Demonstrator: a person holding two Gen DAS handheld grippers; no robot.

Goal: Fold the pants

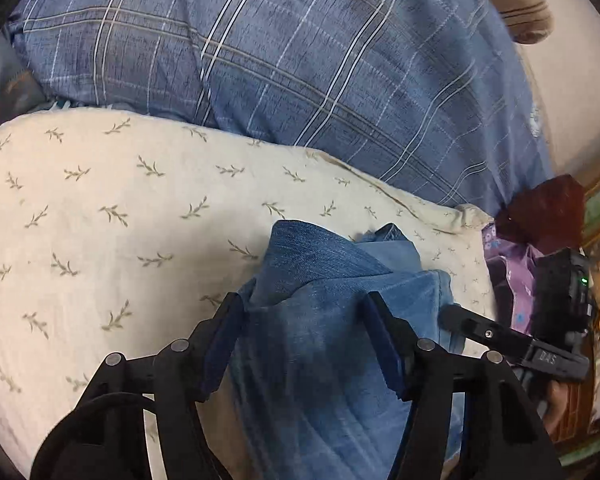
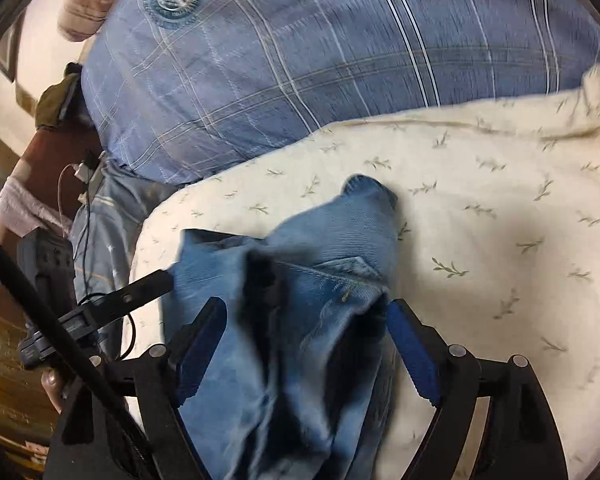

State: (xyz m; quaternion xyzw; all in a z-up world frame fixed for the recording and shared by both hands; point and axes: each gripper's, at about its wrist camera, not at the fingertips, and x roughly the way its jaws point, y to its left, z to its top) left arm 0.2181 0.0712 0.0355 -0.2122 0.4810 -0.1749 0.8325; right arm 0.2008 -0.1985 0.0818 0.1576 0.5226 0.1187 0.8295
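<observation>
Both grippers straddle pants (image 1: 320, 320) — seam shows only right-side.

Two black hand-held claws with blue-padded fingers reach forward side by side. The left claw (image 1: 304, 312) has its jaws spread wide apart, denim lying between them. The right claw (image 2: 306, 318) likewise stands with jaws parted, cloth draped through the gap. In each wrist view the other claw's black finger pokes in from the side.

plaid pillow (image 1: 284, 60) blocks ahead, cream sheet (image 1: 100, 208) open left
</observation>
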